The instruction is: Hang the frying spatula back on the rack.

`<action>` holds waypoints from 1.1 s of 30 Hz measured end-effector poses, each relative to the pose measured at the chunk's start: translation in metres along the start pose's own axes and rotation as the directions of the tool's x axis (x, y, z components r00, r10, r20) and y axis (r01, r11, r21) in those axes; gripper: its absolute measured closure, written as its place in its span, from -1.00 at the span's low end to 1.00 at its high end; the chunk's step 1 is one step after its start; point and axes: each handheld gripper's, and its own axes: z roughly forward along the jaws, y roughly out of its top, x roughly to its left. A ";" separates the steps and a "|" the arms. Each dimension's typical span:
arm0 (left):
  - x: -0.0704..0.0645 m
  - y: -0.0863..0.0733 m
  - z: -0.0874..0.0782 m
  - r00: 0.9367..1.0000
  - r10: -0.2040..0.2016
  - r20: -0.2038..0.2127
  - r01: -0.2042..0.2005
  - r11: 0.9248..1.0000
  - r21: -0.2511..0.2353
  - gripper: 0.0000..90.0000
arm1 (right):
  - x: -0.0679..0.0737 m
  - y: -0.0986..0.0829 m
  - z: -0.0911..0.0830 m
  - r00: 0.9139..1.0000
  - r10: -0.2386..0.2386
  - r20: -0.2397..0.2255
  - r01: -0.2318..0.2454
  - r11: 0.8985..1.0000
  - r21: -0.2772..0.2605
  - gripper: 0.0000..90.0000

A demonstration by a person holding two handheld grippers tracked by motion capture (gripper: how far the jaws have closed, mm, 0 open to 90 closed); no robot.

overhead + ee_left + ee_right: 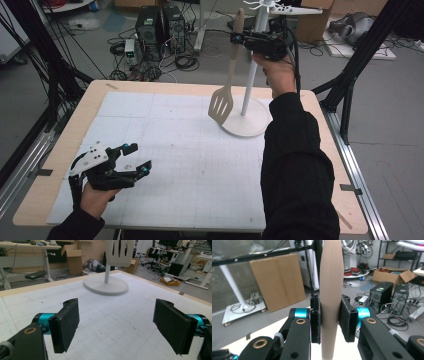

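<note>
spatula [227, 85] hung upright in the air, blade just above the stand's round base [252, 125] | right gripper [239, 38] pinched its handle tight | white pole [253, 65] stood close at 3 o'clock | left gripper [134, 159] wide open, holding nothing, at 7 o'clock on the mat [190, 165]

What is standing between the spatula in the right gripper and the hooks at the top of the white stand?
Nothing visible does. The right gripper holds the spatula by its handle, upright beside the white stand, blade above the stand's base. The hooks sit just above and beside the handle's top, with open air between.
</note>
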 end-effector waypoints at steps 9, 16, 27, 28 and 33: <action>0.001 0.000 0.000 1.000 -0.007 -0.003 0.007 1.000 -0.004 -0.52 | -0.017 0.004 0.000 0.998 0.042 0.049 -0.041 0.999 -0.016 0.63; 0.002 0.000 -0.001 1.000 -0.007 -0.004 0.007 1.000 -0.003 -0.52 | -0.023 0.006 0.005 0.997 0.058 0.053 -0.058 0.998 -0.008 0.63; 0.003 -0.001 -0.001 1.000 -0.011 -0.008 0.011 1.000 0.002 -0.52 | -0.034 0.003 0.001 0.991 0.093 0.100 -0.093 0.996 -0.009 0.63; 0.003 -0.001 -0.001 1.000 -0.015 -0.007 0.015 1.000 -0.001 -0.52 | -0.035 0.002 0.001 0.989 0.101 0.106 -0.101 0.995 -0.012 0.63; 0.004 -0.002 -0.001 1.000 -0.018 -0.009 0.018 1.000 -0.005 -0.52 | -0.038 0.001 -0.003 0.986 0.101 0.129 -0.101 0.995 -0.008 0.63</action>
